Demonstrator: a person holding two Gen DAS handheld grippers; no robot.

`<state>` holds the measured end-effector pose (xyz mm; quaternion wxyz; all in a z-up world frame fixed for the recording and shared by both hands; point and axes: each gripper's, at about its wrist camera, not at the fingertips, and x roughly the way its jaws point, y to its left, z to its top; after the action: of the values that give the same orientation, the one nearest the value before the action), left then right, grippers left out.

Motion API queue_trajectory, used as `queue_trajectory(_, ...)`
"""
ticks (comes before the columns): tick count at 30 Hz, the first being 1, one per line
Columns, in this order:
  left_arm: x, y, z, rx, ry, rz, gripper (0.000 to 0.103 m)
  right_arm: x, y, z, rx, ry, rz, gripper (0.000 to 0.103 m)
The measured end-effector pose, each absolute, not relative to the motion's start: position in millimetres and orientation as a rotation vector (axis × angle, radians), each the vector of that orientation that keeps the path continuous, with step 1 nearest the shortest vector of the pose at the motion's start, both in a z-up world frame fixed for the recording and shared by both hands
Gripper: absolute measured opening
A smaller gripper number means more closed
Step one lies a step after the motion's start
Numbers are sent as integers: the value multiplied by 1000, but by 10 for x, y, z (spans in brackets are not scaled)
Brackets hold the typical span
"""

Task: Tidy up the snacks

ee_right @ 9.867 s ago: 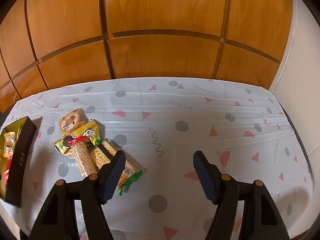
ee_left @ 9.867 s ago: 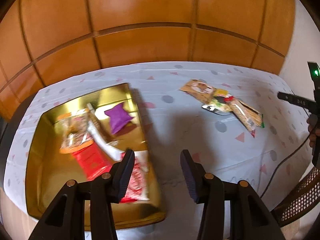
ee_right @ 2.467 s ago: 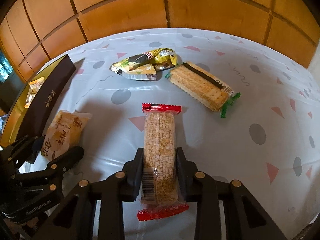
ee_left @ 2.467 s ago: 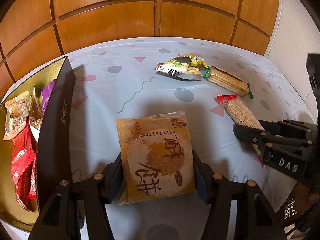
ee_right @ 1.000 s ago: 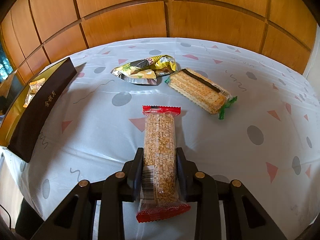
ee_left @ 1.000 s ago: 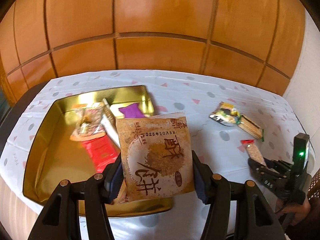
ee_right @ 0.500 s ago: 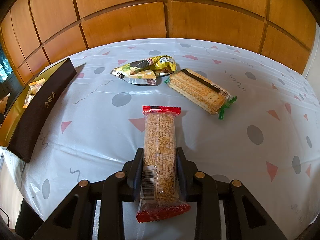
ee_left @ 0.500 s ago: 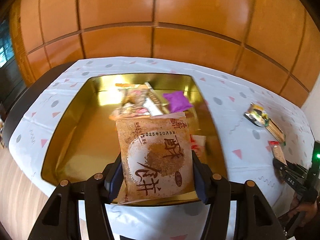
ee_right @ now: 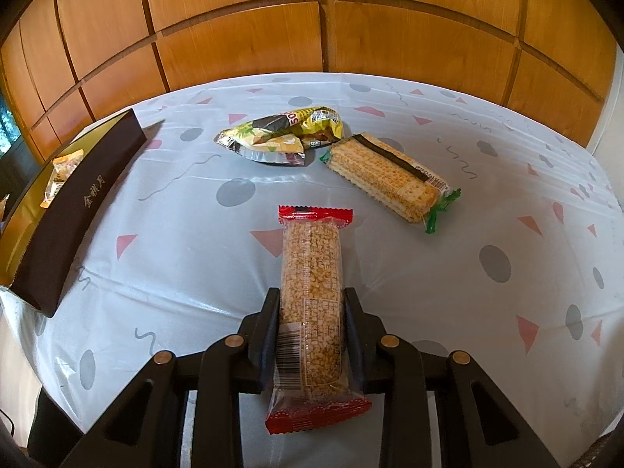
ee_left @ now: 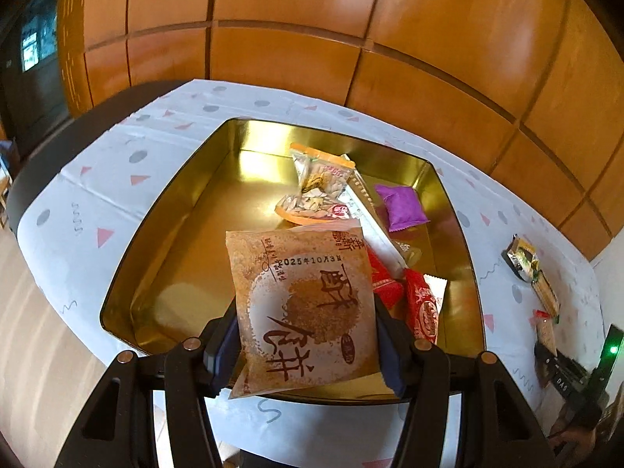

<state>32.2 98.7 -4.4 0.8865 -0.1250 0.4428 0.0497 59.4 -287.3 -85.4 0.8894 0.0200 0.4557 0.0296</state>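
My left gripper (ee_left: 306,345) is shut on a brown pastry packet (ee_left: 302,304) and holds it above the near side of the gold tin (ee_left: 179,210). The tin holds a nut packet (ee_left: 318,183), a purple sachet (ee_left: 399,207), a long white bar (ee_left: 376,230) and red packets (ee_left: 419,304). My right gripper (ee_right: 311,321) is shut on a grain bar with red ends (ee_right: 311,284), held just above the table. A cracker pack (ee_right: 386,177) and a yellow snack bag (ee_right: 286,134) lie beyond it. The tin's dark outer wall (ee_right: 78,210) is at the left.
The table has a white patterned cloth (ee_right: 187,241) and wooden wall panels (ee_right: 312,19) behind. In the left wrist view the right gripper and the hand holding it (ee_left: 573,386) are at the lower right, and the floor (ee_left: 35,351) lies off the table's left edge.
My left gripper has carried the pastry packet further left over the tin, which now fills the view's centre. My right gripper has stayed still with the grain bar.
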Motion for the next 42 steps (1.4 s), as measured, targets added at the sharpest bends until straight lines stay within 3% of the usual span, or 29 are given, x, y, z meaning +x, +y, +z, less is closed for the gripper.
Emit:
queue_trajectory(16, 594, 1093, -210, -288, 1010, 139, 60, 591, -2870, -863, 46, 940, 58, 31)
queue_trajectory(26, 913, 1386, -324, -540, 1084, 133, 60, 576, -2867, -863, 47, 934, 59, 31)
queue_trajectory(34, 1003, 1269, -557, -460, 1194, 95, 60, 572, -2864, -861, 53, 929, 59, 31)
queue_trajectory(42, 873, 1135, -386, -295, 1110, 191, 69, 575, -2866, -859, 54, 928, 59, 31)
